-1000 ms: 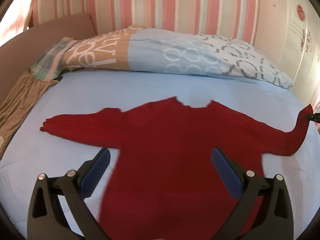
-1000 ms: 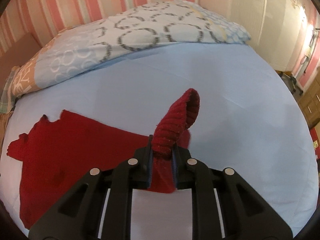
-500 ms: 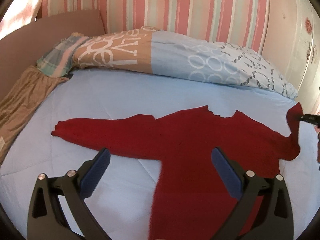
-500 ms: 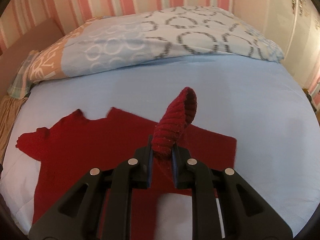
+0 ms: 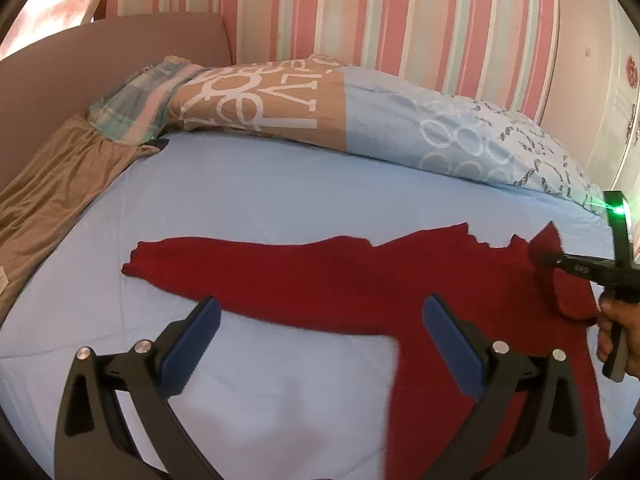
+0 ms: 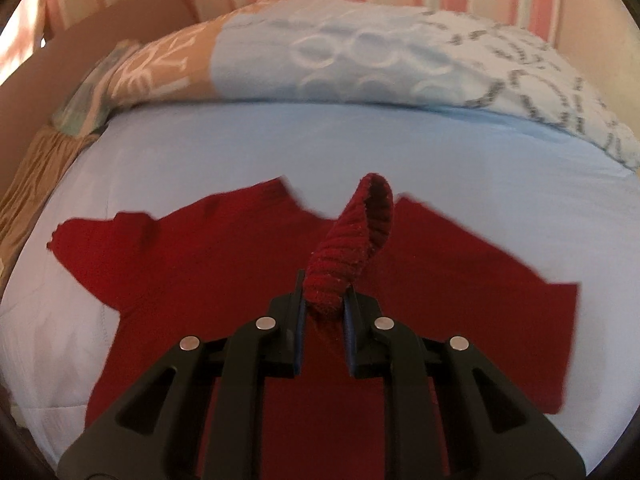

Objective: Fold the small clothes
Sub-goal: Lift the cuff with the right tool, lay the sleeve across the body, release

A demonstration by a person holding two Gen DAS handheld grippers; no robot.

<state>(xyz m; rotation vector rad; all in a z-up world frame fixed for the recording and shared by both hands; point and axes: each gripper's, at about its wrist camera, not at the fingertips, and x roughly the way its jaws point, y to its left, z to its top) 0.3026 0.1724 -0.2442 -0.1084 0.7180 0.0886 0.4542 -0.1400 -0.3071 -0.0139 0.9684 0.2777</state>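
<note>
A small red knitted sweater lies flat on the light blue bed sheet, its left sleeve stretched out to the left. My left gripper is open and empty, hovering above the sheet just below that sleeve. My right gripper is shut on the ribbed cuff of the right sleeve and holds it lifted over the sweater's body. The right gripper also shows in the left wrist view, at the right edge near the neckline.
A long patterned pillow lies across the head of the bed. Tan fabric lies along the left edge by a brown headboard panel. A striped pink wall stands behind. The sheet continues to the right of the sweater.
My right gripper has carried the sleeve cuff leftward, from beyond the sweater's right side to over its body. My left gripper has shifted left toward the left sleeve, still open.
</note>
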